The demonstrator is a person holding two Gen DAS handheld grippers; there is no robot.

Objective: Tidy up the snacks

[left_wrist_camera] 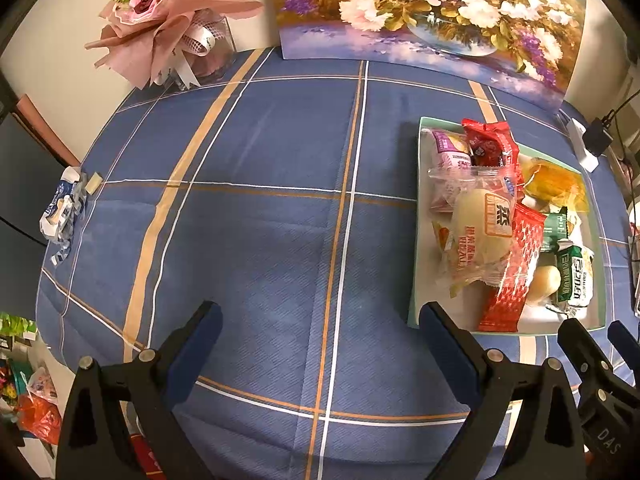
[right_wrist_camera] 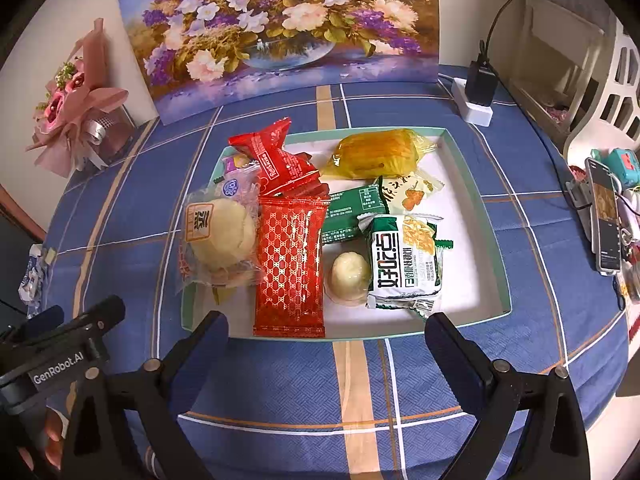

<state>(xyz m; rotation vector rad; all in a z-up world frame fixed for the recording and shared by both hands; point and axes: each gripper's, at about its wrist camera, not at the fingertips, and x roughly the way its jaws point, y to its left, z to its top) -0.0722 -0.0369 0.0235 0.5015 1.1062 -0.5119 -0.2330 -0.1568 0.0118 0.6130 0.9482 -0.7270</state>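
Observation:
A shallow white tray with a pale green rim (right_wrist_camera: 472, 176) (left_wrist_camera: 416, 216) sits on the blue checked tablecloth and holds several wrapped snacks: a red patterned packet (right_wrist_camera: 289, 264) (left_wrist_camera: 514, 264), a clear-wrapped bun (right_wrist_camera: 220, 236) (left_wrist_camera: 480, 224), a green and white packet (right_wrist_camera: 404, 260), a yellow packet (right_wrist_camera: 376, 154), a red pouch (right_wrist_camera: 276, 160) and a small round cake (right_wrist_camera: 350, 274). My right gripper (right_wrist_camera: 326, 336) is open and empty just in front of the tray's near rim. My left gripper (left_wrist_camera: 318, 320) is open and empty over bare cloth left of the tray.
A flower painting (right_wrist_camera: 280, 28) leans at the back. A pink bouquet (left_wrist_camera: 160, 20) stands back left. A crumpled blue and white wrapper (left_wrist_camera: 64, 208) lies at the table's left edge. A power strip with charger (right_wrist_camera: 476, 92) and a phone on a stand (right_wrist_camera: 604, 224) sit on the right.

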